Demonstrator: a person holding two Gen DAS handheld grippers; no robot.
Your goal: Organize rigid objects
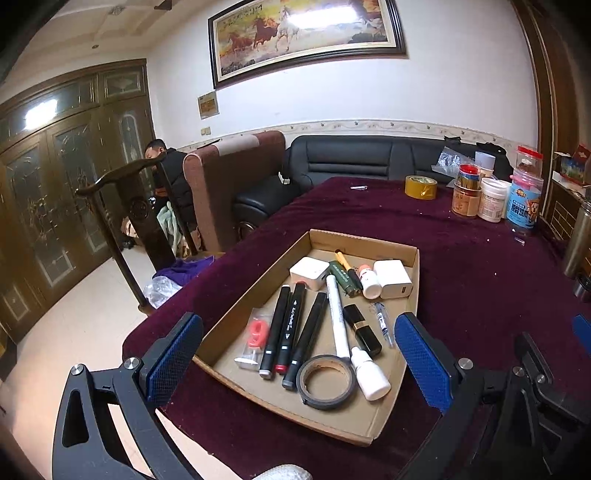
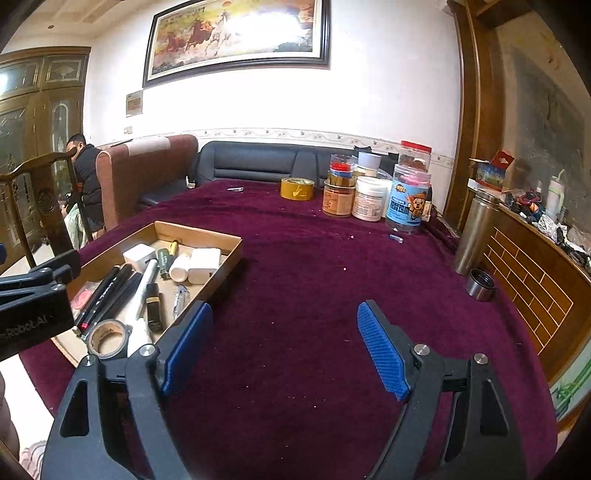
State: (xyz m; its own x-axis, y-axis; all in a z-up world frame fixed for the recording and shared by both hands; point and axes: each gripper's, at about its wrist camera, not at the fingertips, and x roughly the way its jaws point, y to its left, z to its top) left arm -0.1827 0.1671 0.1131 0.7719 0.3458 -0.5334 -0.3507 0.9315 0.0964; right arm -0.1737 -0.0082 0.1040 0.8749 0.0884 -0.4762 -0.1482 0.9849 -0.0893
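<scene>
Right wrist: both grippers' jaws spread, grasping nothing; right gripper [image 2: 284, 345] over bare surface [image 2: 332, 280], tray [image 2: 236, 254] rim at 10 o'clock

We see a matt cardboard tray [image 1: 369, 424] on the counter's napped maroon cloth [image 2: 314, 266], glossy black sofa leather [image 1: 351, 158], a brushed-metal flask [image 2: 474, 232] and textured blue tool pads [image 2: 384, 350].

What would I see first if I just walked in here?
Probably the cardboard tray near the front of the dark red table, full of black markers, a tape roll and white chargers. Both blue-padded tongs, left and right, hang open and empty. At the far end stand jars, below a big horse painting.
</scene>
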